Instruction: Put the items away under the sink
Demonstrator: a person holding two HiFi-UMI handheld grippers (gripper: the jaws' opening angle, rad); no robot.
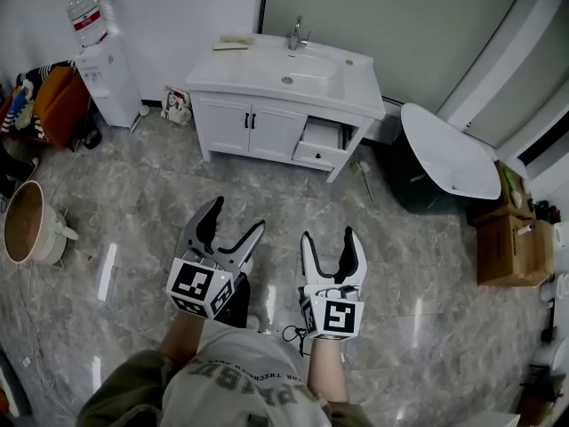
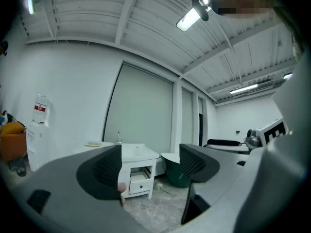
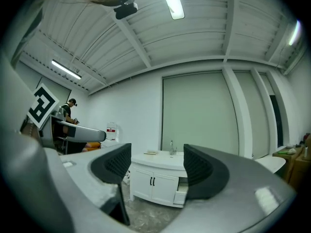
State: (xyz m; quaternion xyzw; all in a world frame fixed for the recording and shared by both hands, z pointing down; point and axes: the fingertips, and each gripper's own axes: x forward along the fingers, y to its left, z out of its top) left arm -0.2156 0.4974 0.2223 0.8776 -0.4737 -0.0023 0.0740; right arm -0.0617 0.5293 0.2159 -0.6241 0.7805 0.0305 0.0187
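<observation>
Well in front of the sink cabinet, the left gripper and right gripper point at it, jaws spread wide, holding nothing. Its doors look shut, and the left gripper seems nearer them. A flat thing lies on its top.

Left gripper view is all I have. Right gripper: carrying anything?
Observer: No. The right gripper has its jaws apart with nothing between them.
Operator: Cabinet doors? A jaw blocks them here.
Observer: Both are shut; the head view shows them plainly.
Operator: Anything off to the left, outside my frame?
Observer: A round tan tub stands at the head view's left edge.
</observation>
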